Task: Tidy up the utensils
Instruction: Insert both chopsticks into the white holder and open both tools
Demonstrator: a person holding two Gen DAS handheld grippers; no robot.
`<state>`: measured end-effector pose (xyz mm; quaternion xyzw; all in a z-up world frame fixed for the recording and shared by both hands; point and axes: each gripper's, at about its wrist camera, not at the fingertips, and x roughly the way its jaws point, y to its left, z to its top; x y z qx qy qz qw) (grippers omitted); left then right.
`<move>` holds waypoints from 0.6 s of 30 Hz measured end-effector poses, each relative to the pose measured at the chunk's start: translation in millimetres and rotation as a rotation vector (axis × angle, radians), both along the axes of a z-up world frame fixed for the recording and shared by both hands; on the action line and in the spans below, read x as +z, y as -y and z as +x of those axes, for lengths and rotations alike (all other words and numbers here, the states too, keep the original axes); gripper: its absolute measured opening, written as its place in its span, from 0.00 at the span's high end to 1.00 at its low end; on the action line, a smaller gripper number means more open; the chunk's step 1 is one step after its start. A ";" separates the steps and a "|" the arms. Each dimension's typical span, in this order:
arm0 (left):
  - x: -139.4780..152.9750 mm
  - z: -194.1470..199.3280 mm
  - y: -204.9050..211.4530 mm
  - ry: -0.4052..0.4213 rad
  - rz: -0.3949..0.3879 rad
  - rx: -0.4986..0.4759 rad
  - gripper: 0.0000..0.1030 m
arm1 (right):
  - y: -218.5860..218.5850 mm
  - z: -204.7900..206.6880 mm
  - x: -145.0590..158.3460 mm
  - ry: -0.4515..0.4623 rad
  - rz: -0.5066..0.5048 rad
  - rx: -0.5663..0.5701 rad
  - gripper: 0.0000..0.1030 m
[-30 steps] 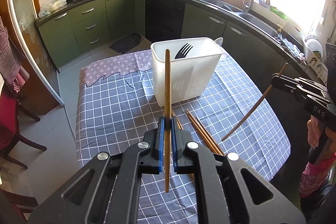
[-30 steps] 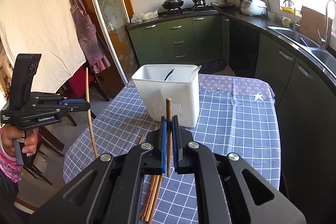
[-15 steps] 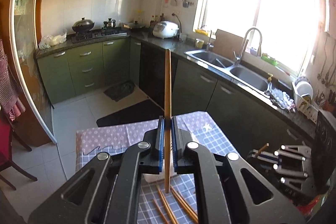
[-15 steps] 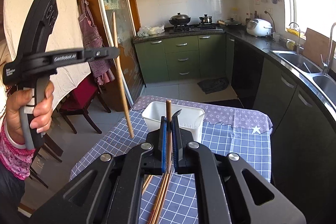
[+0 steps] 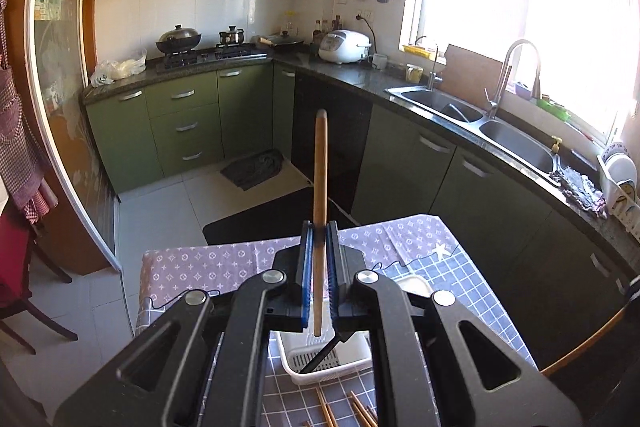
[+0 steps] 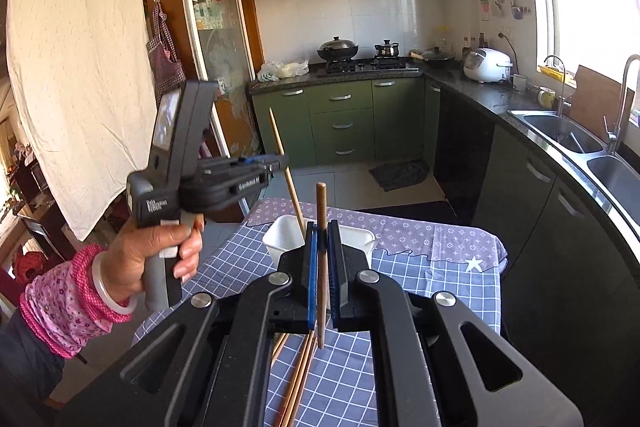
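Wooden chopstick [image 5: 320, 187] | pinched upright in left claw [image 5: 319, 279] (over caddy [image 5: 332, 363])

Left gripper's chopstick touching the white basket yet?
Apart. In the left wrist view the chopstick, clamped in the left gripper, ends above the white basket; the basket's inside shows clear below its tip.

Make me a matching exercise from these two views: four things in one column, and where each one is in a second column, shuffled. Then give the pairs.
Things
1. left gripper's chopstick
2. white utensil basket
3. loose chopsticks
4. rice cooker

Places
A. lying flat on the checked tablecloth
B. on the dark countertop near the stove
C. clamped upright between shut jaws
D. standing on the table, beyond the grippers

Pairs: 1-C, 2-D, 3-A, 4-B
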<state>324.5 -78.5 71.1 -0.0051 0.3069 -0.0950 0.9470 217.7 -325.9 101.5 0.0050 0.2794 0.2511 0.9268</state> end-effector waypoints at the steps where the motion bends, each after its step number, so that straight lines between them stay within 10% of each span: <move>1: -4.2 -0.3 -0.3 -0.009 0.010 -0.001 0.92 | -0.4 1.9 3.3 0.002 0.005 0.000 0.94; 13: 5.8 -60.9 -19.1 0.020 0.016 -0.035 0.78 | -5.7 70.5 62.4 0.051 0.119 -0.086 0.94; 18: -3.4 -81.3 -29.7 -0.032 0.015 -0.055 0.78 | -21.0 108.6 43.6 -0.013 0.071 -0.128 0.94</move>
